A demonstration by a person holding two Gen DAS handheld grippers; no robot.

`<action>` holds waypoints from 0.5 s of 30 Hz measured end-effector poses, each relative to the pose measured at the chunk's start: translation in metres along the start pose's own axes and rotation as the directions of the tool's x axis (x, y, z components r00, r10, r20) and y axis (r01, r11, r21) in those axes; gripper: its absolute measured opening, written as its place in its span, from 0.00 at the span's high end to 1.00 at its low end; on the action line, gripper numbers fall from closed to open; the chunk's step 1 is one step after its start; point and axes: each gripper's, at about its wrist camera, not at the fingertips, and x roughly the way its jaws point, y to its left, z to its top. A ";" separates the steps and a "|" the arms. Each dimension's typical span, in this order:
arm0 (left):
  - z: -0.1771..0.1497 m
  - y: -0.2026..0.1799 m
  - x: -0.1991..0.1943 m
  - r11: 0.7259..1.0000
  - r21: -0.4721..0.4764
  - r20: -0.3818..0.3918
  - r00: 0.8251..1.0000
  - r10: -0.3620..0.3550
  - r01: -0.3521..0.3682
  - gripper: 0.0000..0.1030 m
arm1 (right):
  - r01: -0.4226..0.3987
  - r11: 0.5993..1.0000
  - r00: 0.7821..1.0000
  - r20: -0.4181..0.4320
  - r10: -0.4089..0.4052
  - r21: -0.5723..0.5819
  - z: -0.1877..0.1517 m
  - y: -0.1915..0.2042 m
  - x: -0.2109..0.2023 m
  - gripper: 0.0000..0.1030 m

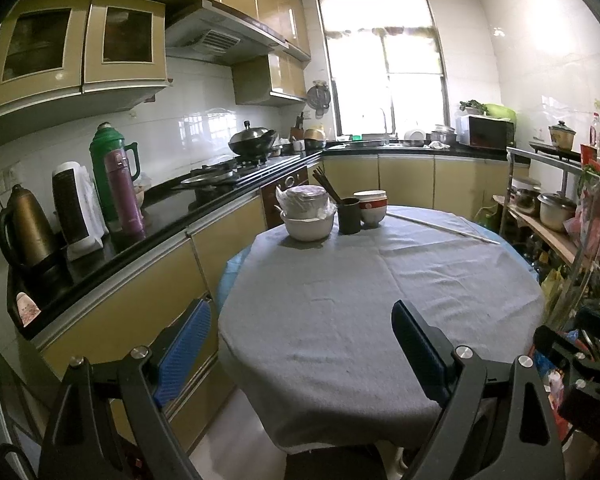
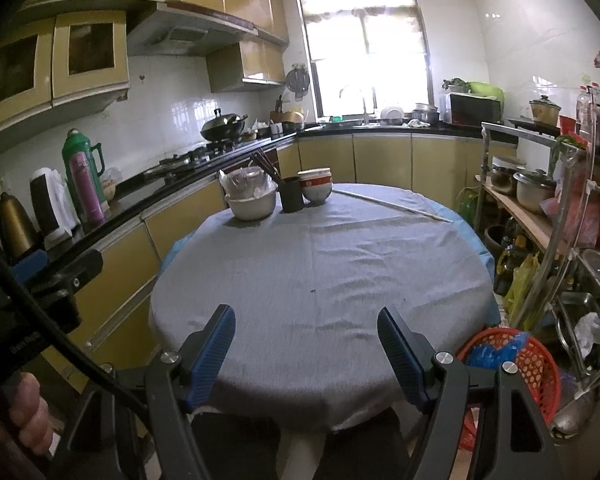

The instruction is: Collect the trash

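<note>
A round table with a grey cloth (image 1: 380, 280) (image 2: 320, 272) fills the middle of both views. At its far edge stand a white bowl with plastic-wrapped dishes (image 1: 308, 210) (image 2: 250, 196), a dark cup of chopsticks (image 1: 348, 216) (image 2: 291, 194), stacked red-and-white bowls (image 1: 371, 204) (image 2: 316, 186) and a thin white stick (image 1: 444, 226) (image 2: 392, 204). A red mesh basket with blue plastic (image 2: 512, 364) sits on the floor right of the table. My left gripper (image 1: 300, 348) and right gripper (image 2: 306, 348) are both open and empty above the near table edge. I see no loose trash on the cloth.
A black counter (image 1: 172, 216) runs along the left with a kettle (image 1: 24, 228), thermoses (image 1: 112, 172) and a wok (image 1: 252, 140). A metal shelf rack with pots and bottles (image 2: 548, 208) stands on the right. A dark stool (image 2: 236, 444) sits below the near table edge.
</note>
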 end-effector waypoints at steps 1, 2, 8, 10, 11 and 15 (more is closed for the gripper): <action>-0.001 0.000 0.001 1.000 0.001 -0.001 1.000 -0.003 0.003 0.11 | 0.003 1.000 1.000 -0.003 -0.003 -0.003 -0.001 0.001 0.001 0.25; -0.001 0.000 0.001 1.000 0.003 -0.003 1.000 -0.003 0.003 0.11 | 0.004 1.000 1.000 -0.005 -0.005 -0.005 -0.001 0.001 0.001 0.25; -0.004 0.000 0.004 1.000 0.013 -0.014 1.000 -0.014 0.014 0.11 | 0.022 1.000 1.000 -0.013 -0.022 -0.006 -0.002 0.000 0.003 0.25; -0.004 0.000 0.005 1.000 0.015 -0.015 1.000 -0.015 0.015 0.11 | 0.024 1.000 1.000 -0.012 -0.024 0.001 -0.001 -0.003 0.003 0.25; -0.004 0.001 0.005 1.000 0.015 -0.015 1.000 -0.016 0.016 0.11 | 0.026 1.000 1.000 -0.011 -0.026 0.006 -0.001 -0.004 0.003 0.25; -0.004 0.000 0.005 1.000 0.016 -0.016 1.000 -0.015 0.015 0.11 | 0.029 1.000 1.000 -0.012 -0.029 0.009 -0.001 -0.006 0.003 0.25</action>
